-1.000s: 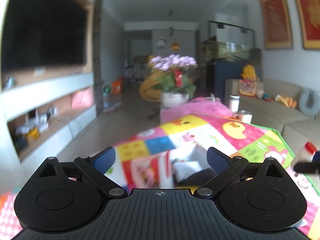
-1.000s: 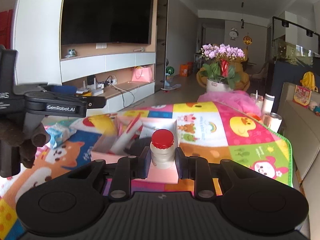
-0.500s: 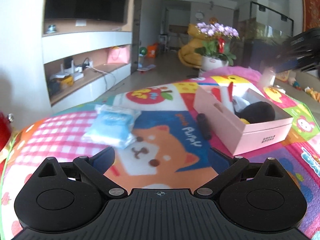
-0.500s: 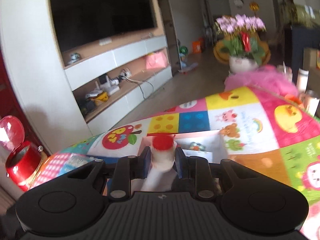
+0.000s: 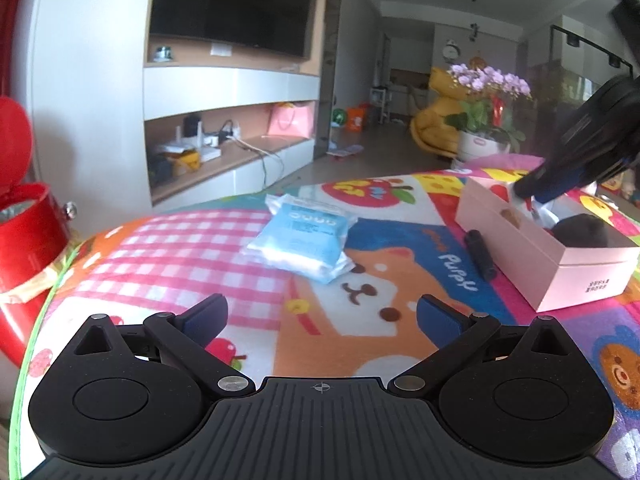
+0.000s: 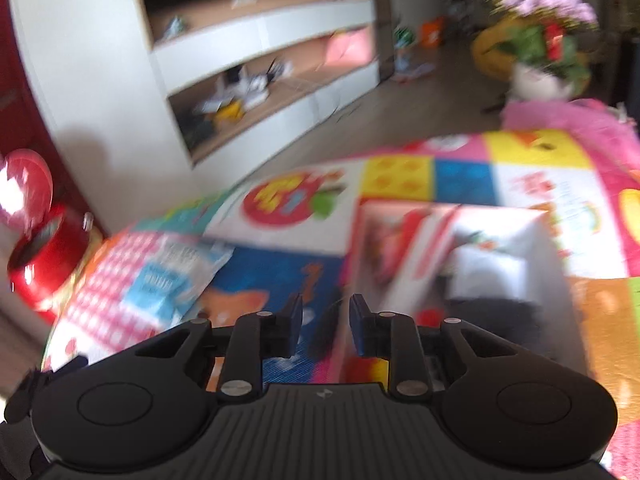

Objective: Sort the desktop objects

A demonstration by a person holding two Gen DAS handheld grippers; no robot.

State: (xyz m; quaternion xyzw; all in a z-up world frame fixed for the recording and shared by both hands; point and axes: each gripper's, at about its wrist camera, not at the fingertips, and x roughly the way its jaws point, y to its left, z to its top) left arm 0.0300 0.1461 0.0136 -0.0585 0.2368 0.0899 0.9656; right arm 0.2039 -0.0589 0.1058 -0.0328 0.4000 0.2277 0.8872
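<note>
- Pink box (image 5: 560,256), right of frame: already holds a dark item and some red-and-white ones.
- Blue packet (image 5: 302,236), centre, and black marker (image 5: 482,254) beside the box: still unsorted, I judge.
- Left gripper (image 5: 322,314): wide, empty.
- Right gripper (image 6: 325,322): narrow, apparently empty; view blurred.

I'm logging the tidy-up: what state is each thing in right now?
Left gripper: open, empty.
Right gripper: jaws have just been closing, narrow gap, nothing between them.
Box: open, partly filled.
Bin: lid flipped up.
Tissue pack: lying flat on the mat.
Pen: lying on the mat beside the box.
TV: screen dark.
</note>
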